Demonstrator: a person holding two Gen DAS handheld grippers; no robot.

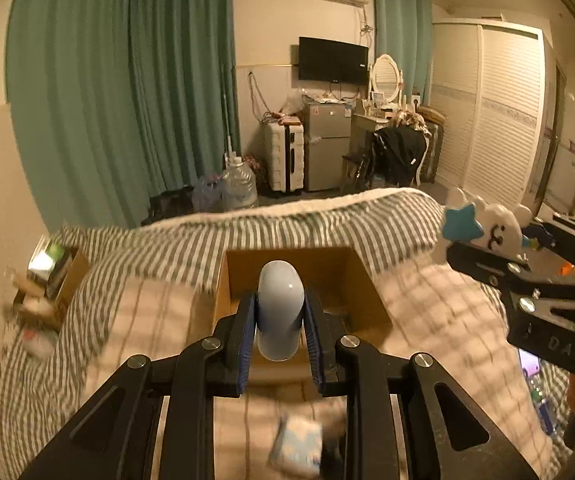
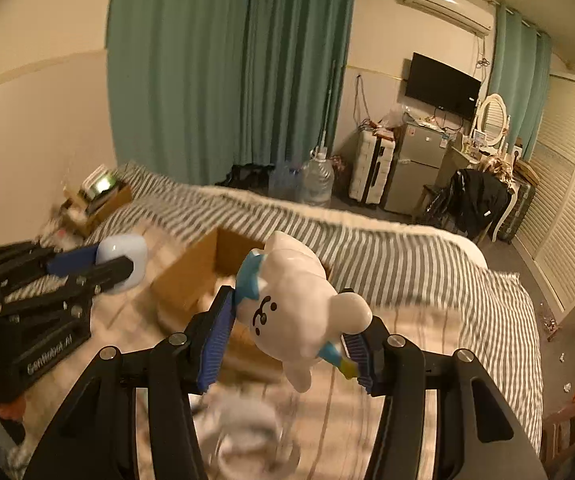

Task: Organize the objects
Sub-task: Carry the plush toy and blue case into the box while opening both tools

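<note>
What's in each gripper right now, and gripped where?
Left gripper: pale blue case, jaws on its sides. Right gripper: white bear figure, clamped across its body.

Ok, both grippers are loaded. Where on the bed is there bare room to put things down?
The open cardboard box shows bare floor behind the pale blue case in the left gripper. Bare striped duvet lies right of the box, beyond the white bear toy in the right gripper. Crowded: the cluttered box by the wall.
</note>
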